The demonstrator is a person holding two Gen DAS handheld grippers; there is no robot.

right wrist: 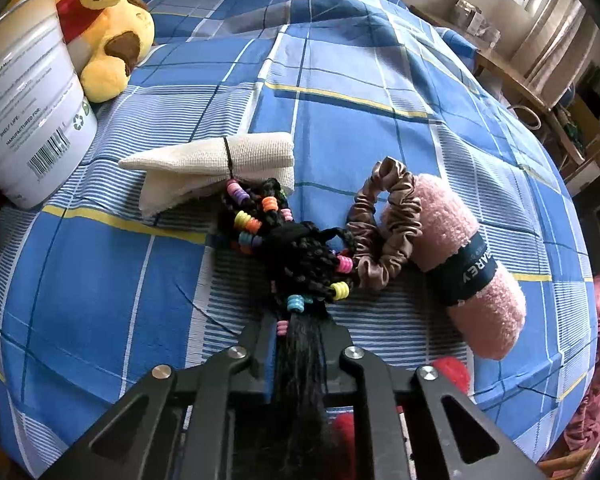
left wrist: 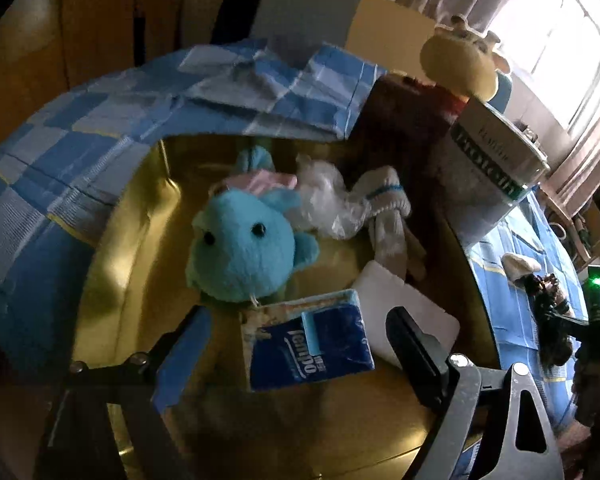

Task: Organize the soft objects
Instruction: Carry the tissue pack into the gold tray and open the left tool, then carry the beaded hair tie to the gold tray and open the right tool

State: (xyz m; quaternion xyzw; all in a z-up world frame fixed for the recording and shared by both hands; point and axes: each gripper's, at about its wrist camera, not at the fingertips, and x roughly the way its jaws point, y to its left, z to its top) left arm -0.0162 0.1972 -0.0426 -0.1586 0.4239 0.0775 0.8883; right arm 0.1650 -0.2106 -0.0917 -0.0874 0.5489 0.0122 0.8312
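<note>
In the left wrist view my left gripper (left wrist: pixel 300 344) is open above a gold-lined container (left wrist: pixel 140 280). Inside lie a blue plush toy (left wrist: pixel 244 244), a blue tissue pack (left wrist: pixel 312 340) between my fingers, crumpled clear plastic (left wrist: pixel 328 200), a white sock (left wrist: pixel 384 208) and a white card (left wrist: pixel 404 304). In the right wrist view my right gripper (right wrist: pixel 300 324) is shut on a black braided hairpiece with coloured beads (right wrist: pixel 296 248) resting on the blue checked bedsheet (right wrist: pixel 340 80). Beside it lie a brown scrunchie (right wrist: pixel 384 224), a rolled pink towel (right wrist: pixel 468 272) and a folded cream cloth (right wrist: pixel 216 164).
A white tub (right wrist: pixel 28 120) and a yellow bear plush (right wrist: pixel 108 28) stand at the bed's far left; they also show in the left wrist view, the tub (left wrist: pixel 496 160) by the container's right edge. Something red (right wrist: pixel 452 372) lies under my right gripper. Furniture and a window are at right.
</note>
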